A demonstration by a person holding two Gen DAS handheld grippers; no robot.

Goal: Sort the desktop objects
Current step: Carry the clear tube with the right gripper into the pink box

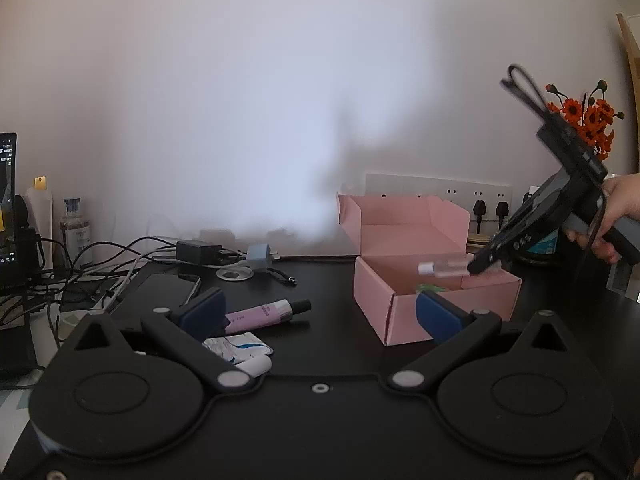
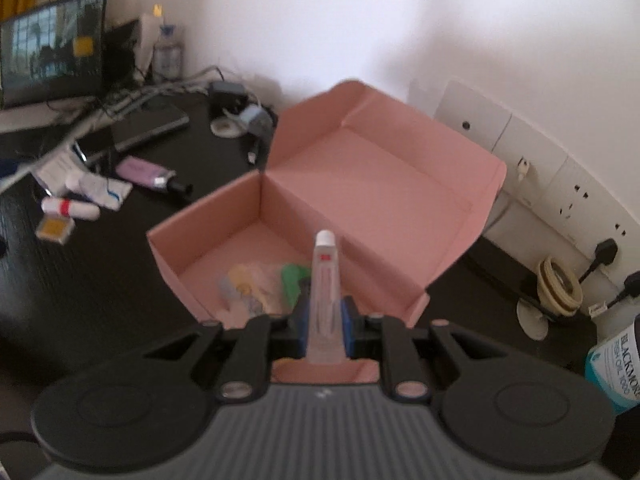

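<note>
R gripper (image 2: pixel 325 320) is clamped on a small clear tube (image 2: pixel 325 280) w/ a white cap, blue pads pinching it near its flat end, cap pointing fwd and down over the open pink box (image 2: pixel 200 248); from the L wrist view the same tube (image 1: pixel 444 269) sits roughly level above the box's (image 1: pixel 400 312) inner space, held at the tip of the R gripper (image 1: pixel 480 264), which a person's hand (image 1: pixel 616 216) grips by the handle at far right. Box lid stands open against the wall, near a row of wall sockets (image 2: pixel 560 184). Inside the box lie a green item (image 2: pixel 292 276) and some pale yellowish bits (image 2: pixel 248 284), too blurred to name. L gripper (image 1: pixel 320 316) has its fingers wide apart w/ nothing btwn them, low over the black desk (image 1: pixel 320 288); its right blue pad is just in front of the box's near corner, touching or not can't tell. On the desk left of the box: a pink tube w/ black cap (image 1: pixel 268 314), a crumpled white-blue tube (image 1: pixel 240 350) beside it, and in the R view also a white roll w/ red band (image 2: pixel 70 208) and a small yellow square thing (image 2: pixel 54 230). Further back: tangle of cables (image 1: pixel 104 264), a black adapter (image 1: pixel 198 250), a blue-grey plug (image 1: pixel 258 256), a monitor (image 2: pixel 52 48) at left. Orange flowers (image 1: pixel 588 120) stand behind the R gripper; a blue-label bottle (image 2: pixel 612 368) is at the R view's right edge
</note>
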